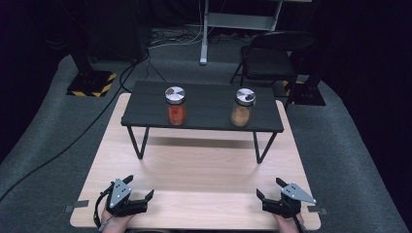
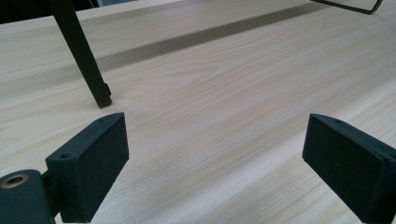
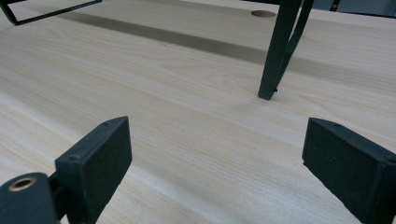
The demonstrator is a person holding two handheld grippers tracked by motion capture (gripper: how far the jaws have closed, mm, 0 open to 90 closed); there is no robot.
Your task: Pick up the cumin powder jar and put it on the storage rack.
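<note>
at the near edge of the wooden table, the left gripper and right gripper are rested with jaws spread wide, nothing between them. well beyond, on the black raised shelf, the red spice jar and the brown spice jar are stood upright, well apart. both are seen as clear glass with silvery lids; they are judged rigid, smooth, breakable, best gripped around the body below the lid.

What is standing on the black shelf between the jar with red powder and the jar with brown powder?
Nothing: in the high view, the dark shelf top is bare between the red-powder glass jar and the brown-powder glass jar.
</note>
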